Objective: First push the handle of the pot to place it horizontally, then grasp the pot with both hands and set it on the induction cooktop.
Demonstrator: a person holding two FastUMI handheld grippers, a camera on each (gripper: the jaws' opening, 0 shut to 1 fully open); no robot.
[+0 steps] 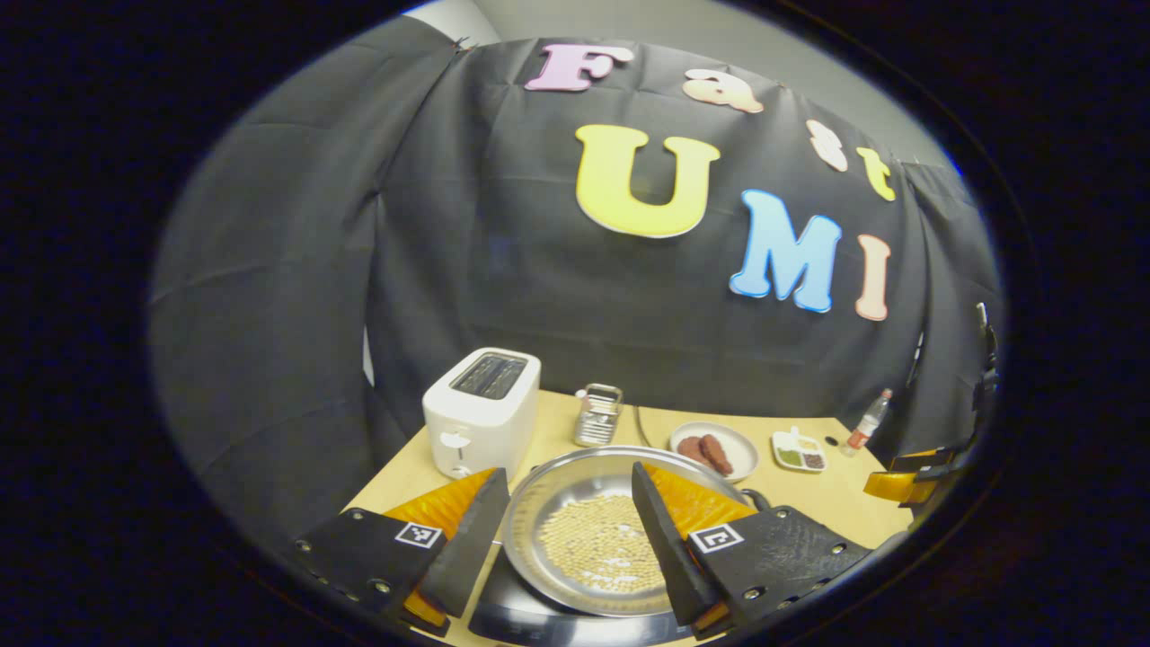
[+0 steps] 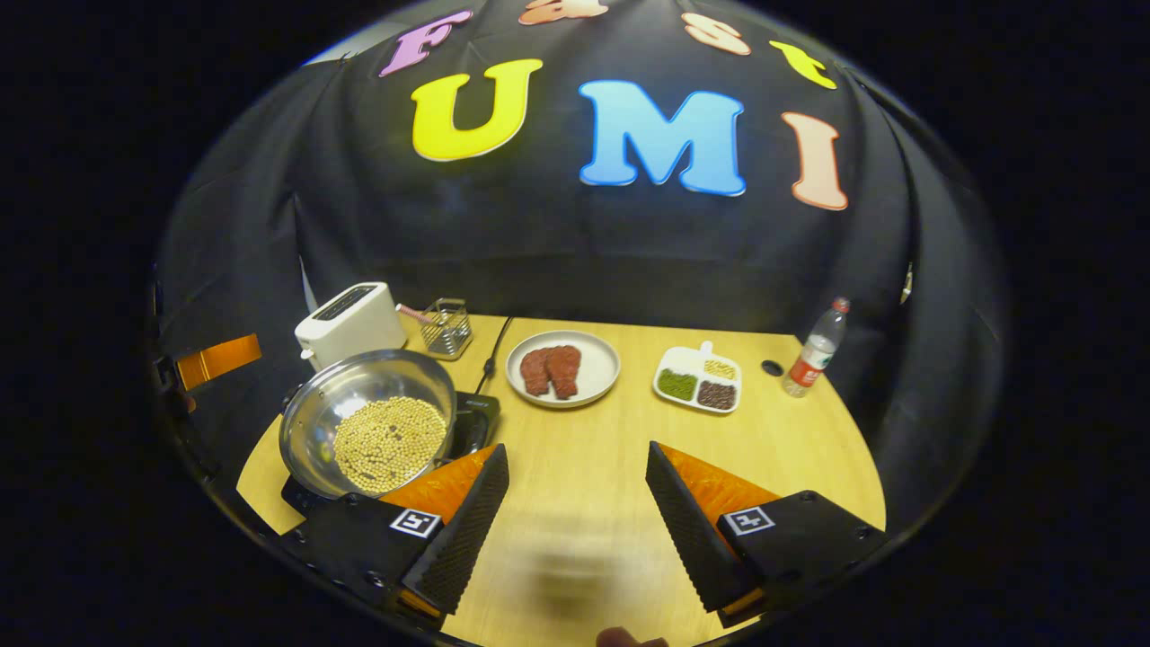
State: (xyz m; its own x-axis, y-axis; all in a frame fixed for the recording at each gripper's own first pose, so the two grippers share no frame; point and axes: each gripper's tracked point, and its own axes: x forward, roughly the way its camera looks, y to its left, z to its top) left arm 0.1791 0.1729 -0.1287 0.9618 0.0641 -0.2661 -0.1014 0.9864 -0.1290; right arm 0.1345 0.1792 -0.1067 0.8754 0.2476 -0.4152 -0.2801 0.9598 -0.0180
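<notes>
Pot (image 2: pixel 368 420) placement looks finished to me: in the right gripper view the steel pan, with a layer of pale beans (image 2: pixel 391 444) in its bottom, sits on the black induction cooktop (image 2: pixel 474 415), off beyond my left finger there, and neither tool is touching it; I judge that nothing of the task is left but backing the tools away.

Left gripper (image 1: pixel 566 539) hovers over the pot (image 1: pixel 539 503) with its fingers spread wide and nothing between them but air; the pan lies under the gap, its rim passing beneath both fingers, the cooktop's dark edge (image 1: pixel 503 620) showing just below; beyond the left finger stands a white toaster (image 1: pixel 481 409); beyond the gap a small wire rack (image 1: pixel 597 413); beyond the right finger a plate of meat (image 1: pixel 737 440).

Right gripper (image 2: pixel 575 521) also has its fingers spread, empty, over bare wooden table (image 2: pixel 593 449); the plate of meat (image 2: pixel 593 373) is straight ahead of the gap, a divided dish of grains (image 2: pixel 701 377) and a water bottle (image 2: pixel 813 350) ahead of the right finger.

Handle direction I cannot settle: a short dark stub (image 1: pixel 757 497) shows at the pan's rim just past my left gripper's right finger, which may be the handle pointing out sideways, so the long axis would run across the fingers; the right gripper view hides that side behind its own finger.
</notes>
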